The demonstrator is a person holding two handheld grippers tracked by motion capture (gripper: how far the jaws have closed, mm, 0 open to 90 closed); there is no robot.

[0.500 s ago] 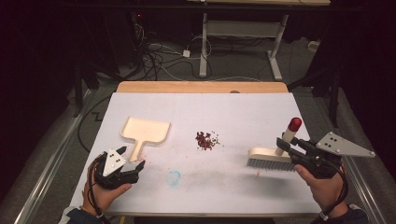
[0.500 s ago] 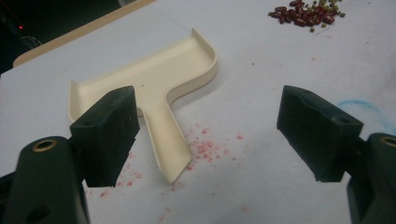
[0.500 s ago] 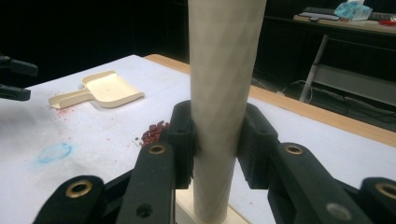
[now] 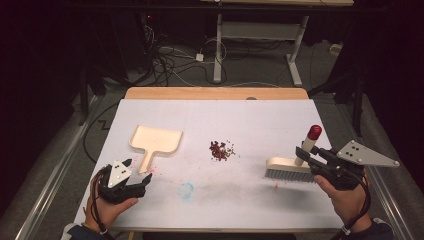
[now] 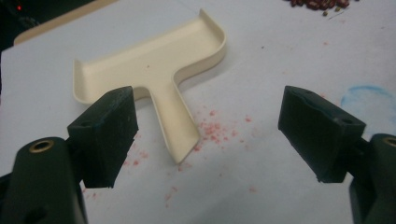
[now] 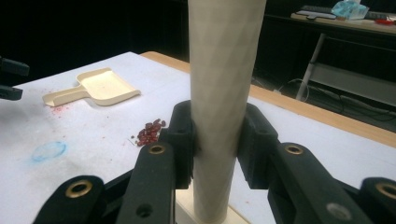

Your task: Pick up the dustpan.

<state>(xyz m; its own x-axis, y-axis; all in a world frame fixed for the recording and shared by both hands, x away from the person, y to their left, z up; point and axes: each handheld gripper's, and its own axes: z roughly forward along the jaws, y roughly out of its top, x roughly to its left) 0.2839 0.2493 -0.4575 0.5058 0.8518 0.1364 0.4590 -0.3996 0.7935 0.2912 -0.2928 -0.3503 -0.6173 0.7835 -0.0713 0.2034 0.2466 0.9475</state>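
A cream dustpan (image 4: 155,140) lies on the white table cover, its handle pointing toward my left gripper (image 4: 136,176). That gripper is open, and in the left gripper view the dustpan handle (image 5: 175,121) lies just ahead between the spread pads (image 5: 109,130). My right gripper (image 4: 306,159) is shut on the pale handle (image 6: 223,93) of a hand brush (image 4: 289,169) with a red cap (image 4: 314,132); the bristles rest on the table. A small pile of dark red beans (image 4: 221,150) lies between brush and dustpan, and in the right gripper view the beans (image 6: 148,132) sit left of the handle.
A blue smear (image 4: 185,190) and pinkish specks (image 5: 212,130) mark the cover near the front. A wooden strip (image 4: 215,93) edges the far side of the table. Cables and desk legs (image 4: 295,55) stand on the floor beyond.
The left gripper has edged slightly toward the dustpan handle. The right gripper and brush hold about the same place.
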